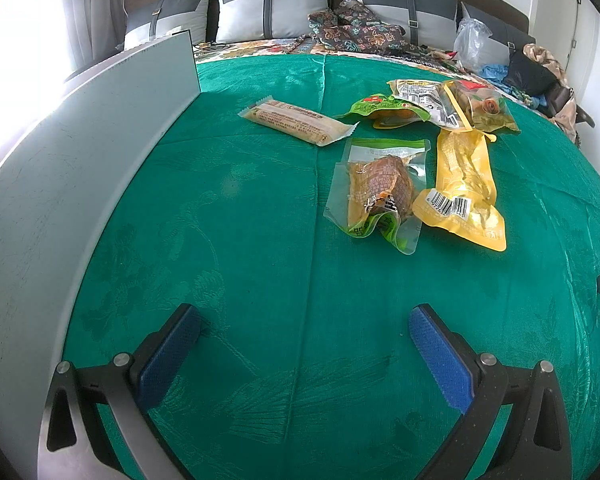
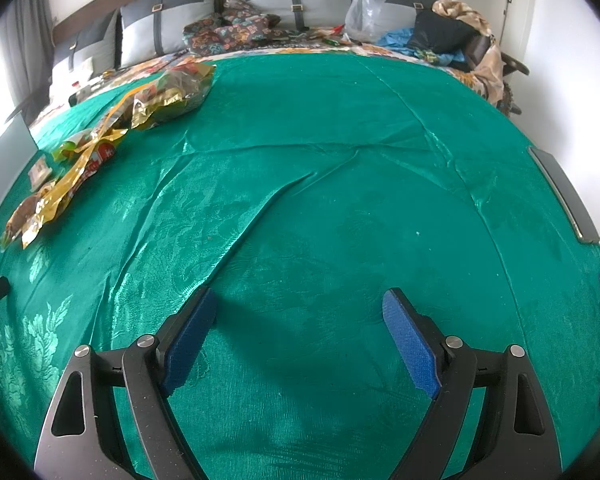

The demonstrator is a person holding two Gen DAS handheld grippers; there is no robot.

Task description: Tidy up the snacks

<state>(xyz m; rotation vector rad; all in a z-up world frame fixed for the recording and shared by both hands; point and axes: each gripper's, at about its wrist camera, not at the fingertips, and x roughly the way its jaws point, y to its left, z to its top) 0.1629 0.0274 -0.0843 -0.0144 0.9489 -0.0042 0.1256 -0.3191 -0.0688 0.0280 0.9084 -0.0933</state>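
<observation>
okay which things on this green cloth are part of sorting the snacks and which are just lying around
For the job: beige wrapped bar, clear pouch, yellow pouch, green pouch, two more packets.

Lying about: patterned cushions, plastic bag, clothes heap, grey board.

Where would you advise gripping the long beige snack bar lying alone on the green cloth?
Grip the beige snack bar across its narrow width at mid-length, coming from above. It lies flat and apart from the other packets, and the open left gripper spans that width easily.
</observation>
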